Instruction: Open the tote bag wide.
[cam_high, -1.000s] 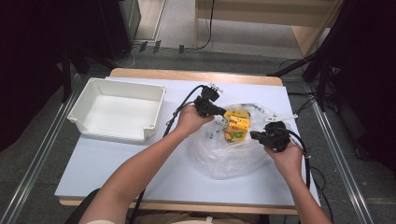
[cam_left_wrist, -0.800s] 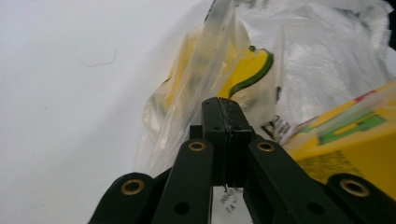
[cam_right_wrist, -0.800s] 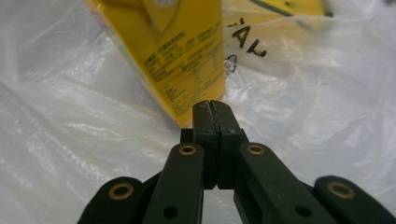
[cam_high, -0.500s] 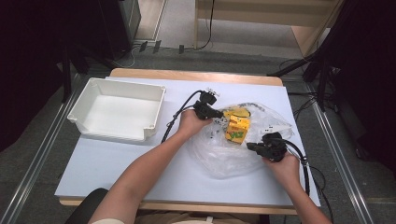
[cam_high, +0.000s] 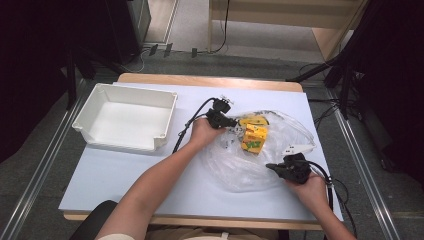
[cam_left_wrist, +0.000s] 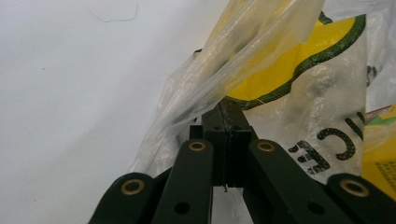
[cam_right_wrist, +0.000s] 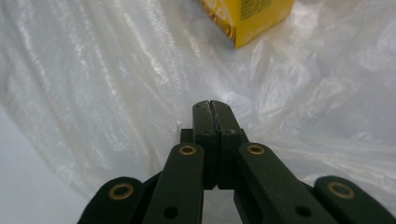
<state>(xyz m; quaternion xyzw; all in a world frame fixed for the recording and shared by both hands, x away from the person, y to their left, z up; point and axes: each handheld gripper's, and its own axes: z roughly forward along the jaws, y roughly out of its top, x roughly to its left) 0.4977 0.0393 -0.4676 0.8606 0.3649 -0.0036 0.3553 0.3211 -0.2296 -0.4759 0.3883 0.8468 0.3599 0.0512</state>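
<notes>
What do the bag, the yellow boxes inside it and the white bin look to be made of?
Bag: thin clear plastic film, glossy and wrinkled, contents showing through. Yellow boxes: likely printed cardboard, with crisp folded edges. White bin: apparently rigid moulded plastic, smooth and matte.

The tongs (cam_right_wrist: 215, 109) stand closed, jaws pressed together, their tips over a clear crinkled bag (cam_right_wrist: 116, 70). Whether film is pinched between them cannot be told. Beyond the tips, a yellow box (cam_right_wrist: 254, 18) lies inside the bag. White bench (cam_right_wrist: 23, 186) shows beside the bag.
</notes>
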